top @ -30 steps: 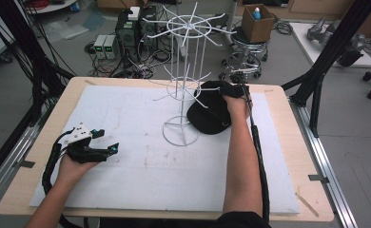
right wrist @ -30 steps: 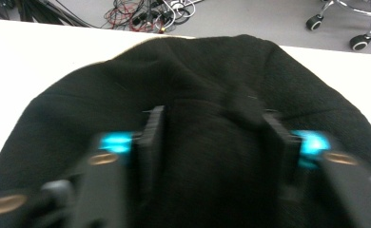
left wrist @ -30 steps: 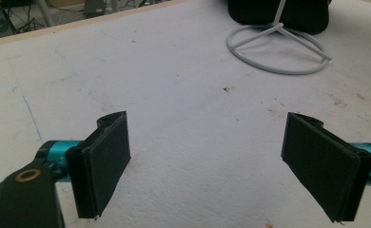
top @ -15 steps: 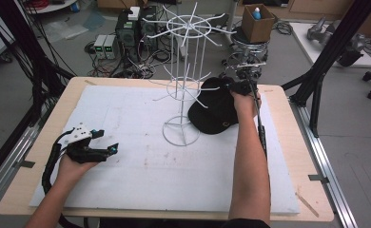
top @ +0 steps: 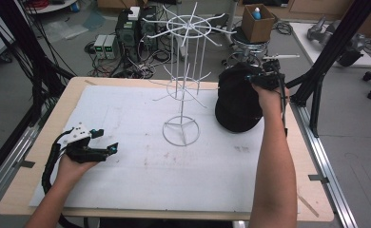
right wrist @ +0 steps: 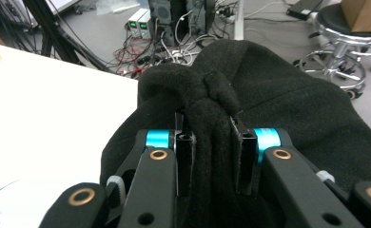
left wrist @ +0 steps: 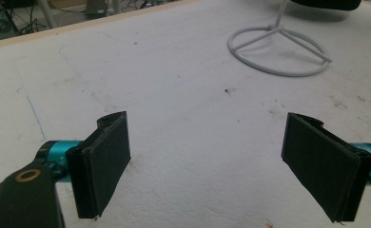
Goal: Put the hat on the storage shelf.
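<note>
Now my right gripper (right wrist: 211,156) has just clamped its jaws on the black fleece cap (top: 238,97), lifting it near the worktop's far right edge beside the white wire rack (top: 183,76); left gripper (left wrist: 212,161) rests open.

Light was even and fairly bright, falling from overhead, and the white table cover (top: 126,118) came close to washing out in all three views. Shadows were soft: a faint one lay under the wire rack (top: 183,85) base. The black hat (top: 238,102) swallowed detail in the high view, though its fleece showed sharply in the right gripper view. The high view was soft and grainy. Foreground pads (left wrist: 110,156) in the left gripper view looked slightly blurred.
</note>
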Motion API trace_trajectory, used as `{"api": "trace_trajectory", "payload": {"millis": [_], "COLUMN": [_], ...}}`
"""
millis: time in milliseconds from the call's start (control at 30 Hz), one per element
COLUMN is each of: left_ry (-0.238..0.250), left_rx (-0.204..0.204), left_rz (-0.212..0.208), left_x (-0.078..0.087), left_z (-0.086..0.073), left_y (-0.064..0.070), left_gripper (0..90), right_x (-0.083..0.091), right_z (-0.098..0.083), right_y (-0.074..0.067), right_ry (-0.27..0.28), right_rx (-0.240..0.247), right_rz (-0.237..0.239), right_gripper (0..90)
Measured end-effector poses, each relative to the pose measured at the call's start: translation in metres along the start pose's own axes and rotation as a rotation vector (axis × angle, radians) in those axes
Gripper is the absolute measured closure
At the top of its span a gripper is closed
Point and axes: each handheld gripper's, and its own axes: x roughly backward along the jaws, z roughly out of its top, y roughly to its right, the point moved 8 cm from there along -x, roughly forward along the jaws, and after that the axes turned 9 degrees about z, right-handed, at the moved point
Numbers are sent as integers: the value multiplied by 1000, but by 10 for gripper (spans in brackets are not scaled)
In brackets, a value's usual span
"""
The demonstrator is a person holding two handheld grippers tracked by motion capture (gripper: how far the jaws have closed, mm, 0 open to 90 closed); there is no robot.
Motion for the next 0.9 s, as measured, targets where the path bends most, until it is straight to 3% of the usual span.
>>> {"api": "trace_trajectory", "payload": {"millis": [233, 333, 433, 700, 900], "left_ry": [1, 3, 2, 8, 12], "left_rx": [-4, 0, -3, -2, 0], "left_rz": [0, 0, 1, -3, -4], "left_x": [1, 1, 1, 2, 2], "left_z": [1, 1, 1, 2, 2], "left_y": [0, 1, 0, 1, 0], "left_gripper": [169, 169, 169, 169, 169], "right_x": [32, 52, 62, 101, 118], "right_z": [15, 32, 41, 73, 85], "right_y": [-2, -13, -20, -43, -55], "right_ry": [40, 56, 66, 129, 122], "right_rx": [15, 60, 78, 131, 179], "right_rz": [3, 0, 4, 81, 114], "right_gripper": [767, 768, 768, 768, 768]}}
